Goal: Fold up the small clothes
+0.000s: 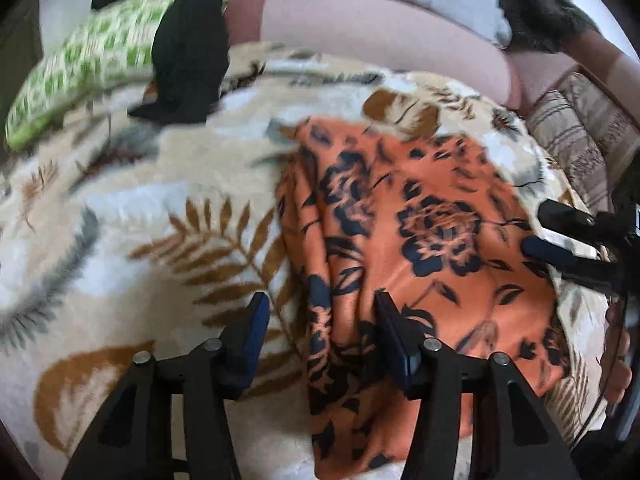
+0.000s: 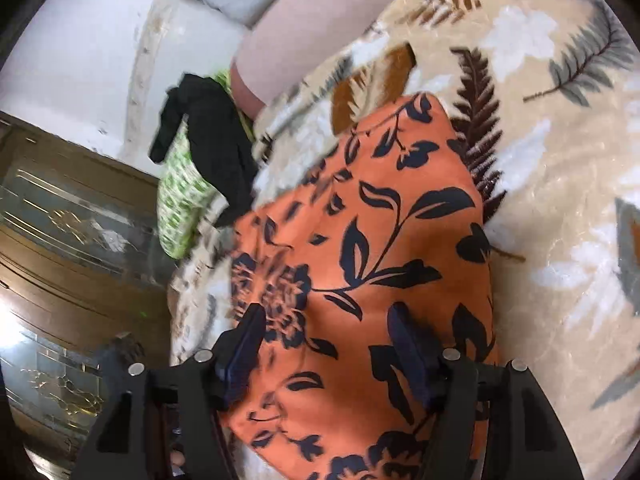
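Hovering over the orange floral cloth (image 1: 420,240) mid-frame on the leaf-print blanket (image 1: 140,220), left gripper (image 1: 320,316) and right gripper (image 2: 326,324) both released, nothing pinched.

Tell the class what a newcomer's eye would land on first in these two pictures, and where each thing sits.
First comes the orange cloth with dark flowers, spread on the leaf-patterned blanket in the middle of both views. The left gripper stands open over the cloth's edge, the right gripper open above the cloth. Farther back, a black garment lies across a green-and-white pillow.
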The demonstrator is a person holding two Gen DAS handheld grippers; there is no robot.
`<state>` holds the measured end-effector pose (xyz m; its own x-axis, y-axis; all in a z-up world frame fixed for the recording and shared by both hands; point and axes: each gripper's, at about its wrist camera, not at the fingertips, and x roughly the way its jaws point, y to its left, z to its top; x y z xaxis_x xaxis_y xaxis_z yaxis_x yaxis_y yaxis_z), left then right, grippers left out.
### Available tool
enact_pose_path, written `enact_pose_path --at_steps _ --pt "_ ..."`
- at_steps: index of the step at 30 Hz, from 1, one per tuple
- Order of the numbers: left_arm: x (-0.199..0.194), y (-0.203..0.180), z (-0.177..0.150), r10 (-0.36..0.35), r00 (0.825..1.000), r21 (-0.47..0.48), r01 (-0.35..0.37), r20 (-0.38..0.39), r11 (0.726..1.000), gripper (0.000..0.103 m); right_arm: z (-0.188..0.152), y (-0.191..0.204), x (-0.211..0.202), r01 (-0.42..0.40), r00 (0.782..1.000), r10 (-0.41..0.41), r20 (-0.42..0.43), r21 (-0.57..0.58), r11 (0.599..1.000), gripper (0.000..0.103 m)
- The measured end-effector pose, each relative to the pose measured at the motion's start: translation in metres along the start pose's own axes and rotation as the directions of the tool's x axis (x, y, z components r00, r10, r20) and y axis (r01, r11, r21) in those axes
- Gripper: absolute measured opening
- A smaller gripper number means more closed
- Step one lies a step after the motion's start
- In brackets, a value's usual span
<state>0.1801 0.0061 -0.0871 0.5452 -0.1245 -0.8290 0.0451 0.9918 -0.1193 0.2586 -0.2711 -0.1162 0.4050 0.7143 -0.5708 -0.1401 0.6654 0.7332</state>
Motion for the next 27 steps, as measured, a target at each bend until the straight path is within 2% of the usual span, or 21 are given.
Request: enact_pose_path --at_steps 4,5,7,8,11,14,17,18,21,24,27 --pt "-0.01 -0.006 0.004 0.031 0.999 0.02 -0.032 0.042 0.999 0.062 0.012 0.018 -0.007 -0.001 0.999 0.003 0.038 -0.062 0.998 0.069" --pt "-0.007 -0.007 0.004 0.046 0.999 0.02 -0.046 0.029 0.999 0.062 0.015 0.018 -0.001 0.02 0.999 -0.018 0.038 -0.057 0.998 0.072" --pt "0.003 -0.006 0.0 0.047 0.999 0.004 -0.047 -0.013 0.999 0.062 0.011 0.003 0.018 0.11 0.994 -0.11 -0.003 0.001 0.994 0.074" --pt "0.004 -0.006 0.0 0.043 0.999 -0.012 -0.044 -0.015 0.999 0.062 0.007 0.0 0.019 0.108 0.994 -0.109 0.01 0.01 0.994 0.074" --pt "-0.011 -0.006 -0.004 0.058 0.998 -0.011 -0.058 0.011 0.998 0.062 -0.002 0.016 0.001 0.107 0.993 -0.107 0.051 0.0 0.994 0.074" --pt "-0.029 -0.009 -0.007 0.063 0.998 -0.004 -0.063 0.03 0.998 0.062 -0.016 0.045 -0.025 0.158 0.984 -0.15 0.094 -0.083 0.984 0.074" --pt "-0.051 -0.012 -0.014 0.065 0.996 -0.014 -0.065 0.052 0.998 0.064 -0.042 0.073 -0.052 0.262 0.961 -0.239 0.137 -0.187 0.947 0.074" --pt "-0.059 -0.013 -0.017 0.065 0.996 -0.012 -0.065 0.062 0.998 0.068 -0.054 0.081 -0.063 0.293 0.952 -0.263 0.154 -0.217 0.931 0.074" --pt "-0.084 -0.02 -0.032 0.082 0.992 -0.002 -0.082 0.093 0.997 0.071 -0.093 0.104 -0.086 0.373 0.923 -0.323 0.209 -0.288 0.882 0.076" --pt "-0.11 -0.026 -0.05 0.084 0.991 0.006 -0.085 0.108 0.996 0.071 -0.137 0.123 -0.12 0.437 0.888 -0.349 0.299 -0.315 0.842 0.076" --pt "-0.146 -0.034 -0.069 0.095 0.985 0.02 -0.099 0.143 0.995 0.075 -0.182 0.145 -0.165 0.499 0.837 -0.358 0.414 -0.305 0.811 0.076"
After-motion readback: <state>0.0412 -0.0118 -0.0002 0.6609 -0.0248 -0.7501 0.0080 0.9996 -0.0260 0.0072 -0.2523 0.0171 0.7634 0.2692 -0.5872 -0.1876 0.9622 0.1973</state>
